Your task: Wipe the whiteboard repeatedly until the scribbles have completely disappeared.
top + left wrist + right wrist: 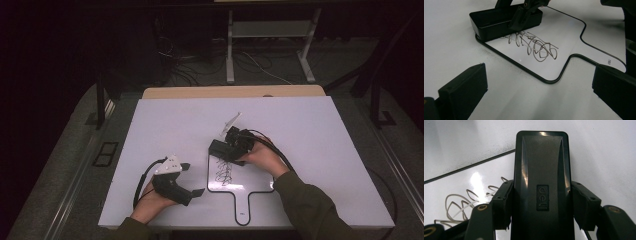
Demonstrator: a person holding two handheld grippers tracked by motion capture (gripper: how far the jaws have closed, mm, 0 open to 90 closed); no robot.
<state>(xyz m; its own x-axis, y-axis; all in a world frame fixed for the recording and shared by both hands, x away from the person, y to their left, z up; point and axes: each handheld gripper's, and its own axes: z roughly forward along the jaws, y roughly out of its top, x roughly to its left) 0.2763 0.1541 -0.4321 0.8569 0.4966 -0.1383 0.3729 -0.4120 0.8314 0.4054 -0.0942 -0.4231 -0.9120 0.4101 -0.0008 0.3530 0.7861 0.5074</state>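
A small white board (252, 181) with a black rim and a handle lies on the table, with a dark scribble (225, 171) on it. My right gripper (234, 146) is shut on a black eraser (221, 149) that rests on the board's far left corner, just above the scribble. In the right gripper view, the pads (503, 205) press both sides of the eraser (540, 177). My left gripper (192, 179) rests open at the table's near left, with nothing between its jaws. In the left gripper view (539, 87), the eraser (496, 21) touches the scribble's (534, 46) far end.
A clear plastic piece (231, 121) lies on the white table top (165, 125) just beyond the right gripper. Behind the table, cables and the metal legs of a stand (230, 55) sit on the floor.
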